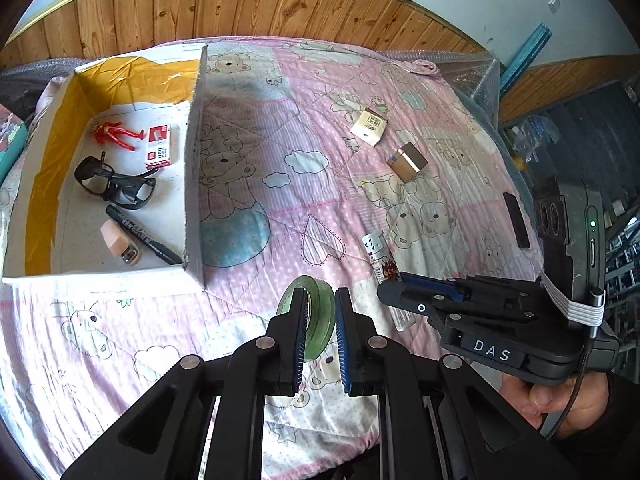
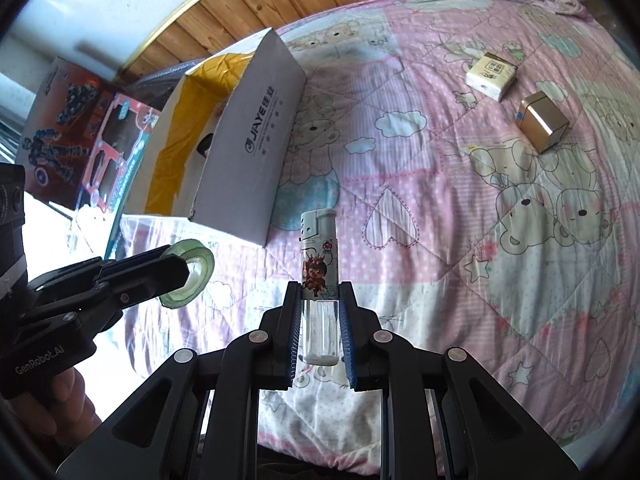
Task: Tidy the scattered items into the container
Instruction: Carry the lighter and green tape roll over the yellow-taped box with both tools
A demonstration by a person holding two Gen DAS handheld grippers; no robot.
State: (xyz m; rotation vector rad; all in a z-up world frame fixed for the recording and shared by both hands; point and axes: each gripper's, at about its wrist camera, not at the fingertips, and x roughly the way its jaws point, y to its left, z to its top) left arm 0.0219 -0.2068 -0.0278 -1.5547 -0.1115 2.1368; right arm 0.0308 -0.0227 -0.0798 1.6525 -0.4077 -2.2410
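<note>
Under my fingers spreads a pink quilted bedspread printed with bears and clouds (image 2: 460,240). Behind it I see a knotty wooden headboard with a gold rim (image 1: 248,4), a boxed robot toy in colourful packaging (image 2: 80,132), and a blue-green plank against the wall (image 1: 524,56).

A bed (image 1: 280,208) under a pink bear-print quilt (image 2: 460,208) stands against knotty wood panelling (image 1: 256,4) with gold trim (image 2: 180,12) beneath a white wall (image 2: 92,8), daylit throughout.
</note>
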